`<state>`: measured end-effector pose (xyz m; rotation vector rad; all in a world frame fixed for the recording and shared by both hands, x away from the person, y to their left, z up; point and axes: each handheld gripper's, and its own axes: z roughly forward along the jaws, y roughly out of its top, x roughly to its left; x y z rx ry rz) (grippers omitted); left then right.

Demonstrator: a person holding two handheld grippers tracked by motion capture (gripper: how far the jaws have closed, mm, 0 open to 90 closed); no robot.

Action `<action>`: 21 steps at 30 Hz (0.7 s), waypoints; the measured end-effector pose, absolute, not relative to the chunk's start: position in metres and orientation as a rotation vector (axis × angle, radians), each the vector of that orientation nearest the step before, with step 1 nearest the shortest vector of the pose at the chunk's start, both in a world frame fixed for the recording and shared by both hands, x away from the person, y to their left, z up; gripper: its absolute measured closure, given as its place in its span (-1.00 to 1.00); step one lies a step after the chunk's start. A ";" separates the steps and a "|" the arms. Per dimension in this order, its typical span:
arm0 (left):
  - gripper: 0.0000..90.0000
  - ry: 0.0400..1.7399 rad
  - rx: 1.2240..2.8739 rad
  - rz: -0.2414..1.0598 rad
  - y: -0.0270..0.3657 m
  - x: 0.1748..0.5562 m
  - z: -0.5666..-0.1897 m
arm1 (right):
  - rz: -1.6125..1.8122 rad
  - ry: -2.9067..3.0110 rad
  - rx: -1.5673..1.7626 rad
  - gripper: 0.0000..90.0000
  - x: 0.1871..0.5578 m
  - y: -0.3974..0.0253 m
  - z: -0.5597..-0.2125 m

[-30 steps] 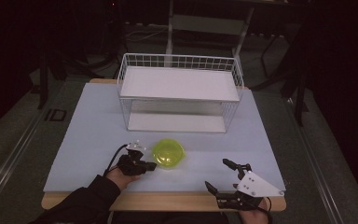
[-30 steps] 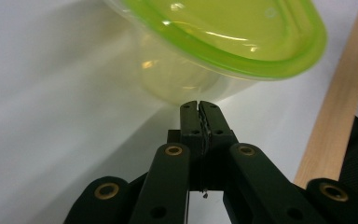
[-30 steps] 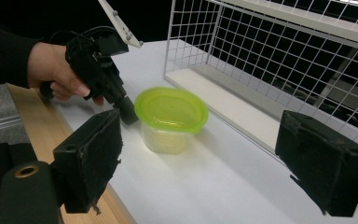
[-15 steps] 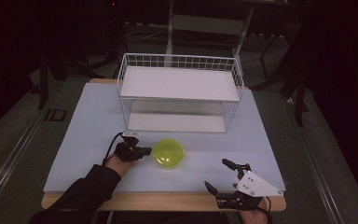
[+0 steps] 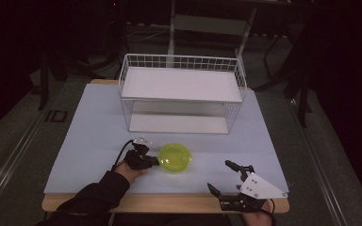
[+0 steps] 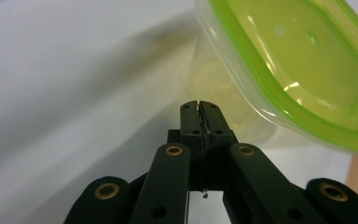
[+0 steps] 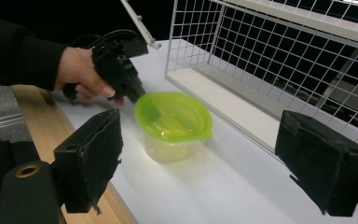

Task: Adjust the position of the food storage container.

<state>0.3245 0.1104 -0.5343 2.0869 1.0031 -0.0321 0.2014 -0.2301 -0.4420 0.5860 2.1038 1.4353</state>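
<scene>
Clearly, the left gripper is held low over the pale blue table top by a hand in a dark sleeve that comes in from the near edge, and it points to the side, toward the round clear plastic container with a lime green lid. In the left gripper view its two black jaws are pressed together with no gap, and nothing can be seen between them; their tips stand just beside the wall of the container, under the overhanging rim of the lid. In the right gripper view, the left gripper seems to meet the edge of the lid, but I cannot tell if it really touches. The right gripper rests near the front right corner of the table, well apart from the container, with its grey three-cornered plate on top; its jaws are spread wide and hold nothing, and the black pads frame the container in its own view. The container stands upright on the table, near the front and a little left of the middle, in front of the white wire basket shelf and apart from it. Its lid is translucent and shiny, roundish with a small tab at one side, and the body under it is clear with a yellowish tint.
</scene>
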 end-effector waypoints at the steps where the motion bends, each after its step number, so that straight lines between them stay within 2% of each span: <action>1: 0.99 0.994 2.089 -0.037 0.108 0.321 -0.534 | 1.436 2.104 0.586 -0.68 0.201 -0.230 -0.442; 10: 0.99 0.942 2.101 -0.080 0.084 0.313 -0.536 | 1.429 2.107 0.584 -0.68 0.201 -0.229 -0.442; 21: 0.95 0.945 2.089 -0.055 0.075 0.323 -0.539 | 1.423 2.115 0.587 -0.68 0.202 -0.229 -0.444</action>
